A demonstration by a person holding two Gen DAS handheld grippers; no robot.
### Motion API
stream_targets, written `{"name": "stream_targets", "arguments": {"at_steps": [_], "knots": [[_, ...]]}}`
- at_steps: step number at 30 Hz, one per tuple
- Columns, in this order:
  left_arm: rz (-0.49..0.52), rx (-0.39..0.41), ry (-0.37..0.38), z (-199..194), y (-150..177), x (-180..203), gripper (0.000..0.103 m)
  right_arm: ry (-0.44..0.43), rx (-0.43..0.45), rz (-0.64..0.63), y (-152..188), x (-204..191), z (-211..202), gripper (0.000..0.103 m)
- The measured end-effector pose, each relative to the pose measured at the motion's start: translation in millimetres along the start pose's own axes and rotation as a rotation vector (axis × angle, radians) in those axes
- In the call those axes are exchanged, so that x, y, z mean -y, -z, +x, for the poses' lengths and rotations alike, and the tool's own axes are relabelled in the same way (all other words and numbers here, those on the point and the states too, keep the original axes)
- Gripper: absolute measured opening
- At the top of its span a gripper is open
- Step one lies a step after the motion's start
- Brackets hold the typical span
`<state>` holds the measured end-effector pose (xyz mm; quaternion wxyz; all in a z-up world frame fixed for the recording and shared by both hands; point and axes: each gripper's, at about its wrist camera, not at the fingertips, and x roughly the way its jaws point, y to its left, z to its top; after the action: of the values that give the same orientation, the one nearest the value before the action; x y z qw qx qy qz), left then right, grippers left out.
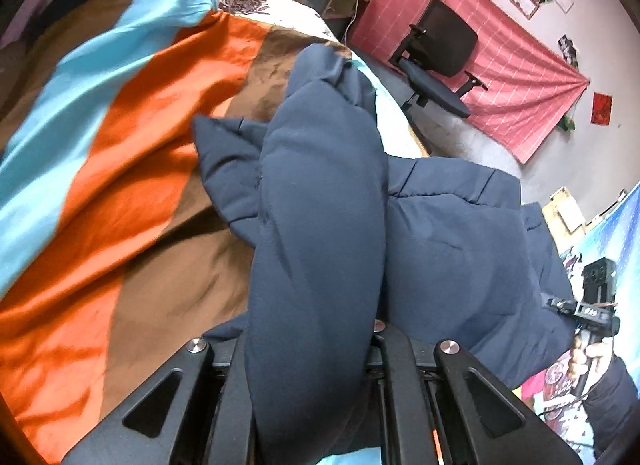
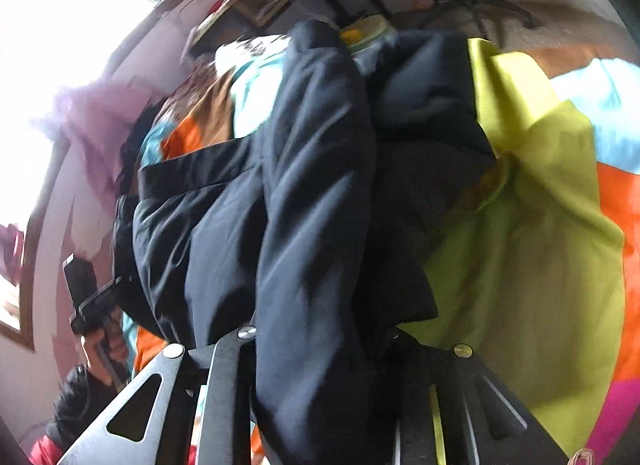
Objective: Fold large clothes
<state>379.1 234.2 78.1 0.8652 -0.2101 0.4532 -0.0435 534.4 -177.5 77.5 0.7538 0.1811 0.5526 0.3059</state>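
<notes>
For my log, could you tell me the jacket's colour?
Dark navy blue jacket, shown best in the left wrist view.

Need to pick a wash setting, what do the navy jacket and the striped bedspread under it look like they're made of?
Jacket: likely matte synthetic shell with padding; it looks puffy, with stitched seams. Bedspread: probably smooth woven cotton or polyester; slight sheen, fine creases. Neither is certain.

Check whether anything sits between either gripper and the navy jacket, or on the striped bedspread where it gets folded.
Nothing visible does. The left gripper and right gripper each already clamp a padded fold of the navy jacket. The striped bedspread beside it shows only bare fabric; whatever lies under the jacket is hidden.
</notes>
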Motion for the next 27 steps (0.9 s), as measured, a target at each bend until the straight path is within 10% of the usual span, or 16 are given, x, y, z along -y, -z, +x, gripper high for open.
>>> {"name": "stream_targets", "arguments": {"at_steps": [16, 27], "knots": [[0.054, 0.095, 0.010, -102, 44, 39, 0.006, -0.117, 0.077, -0.205, 54, -88, -54, 0.019], [0.044, 0.000, -0.009, -37, 103, 18, 0.006, -0.079, 0.114, -0.127, 114, -42, -44, 0.019]]}}
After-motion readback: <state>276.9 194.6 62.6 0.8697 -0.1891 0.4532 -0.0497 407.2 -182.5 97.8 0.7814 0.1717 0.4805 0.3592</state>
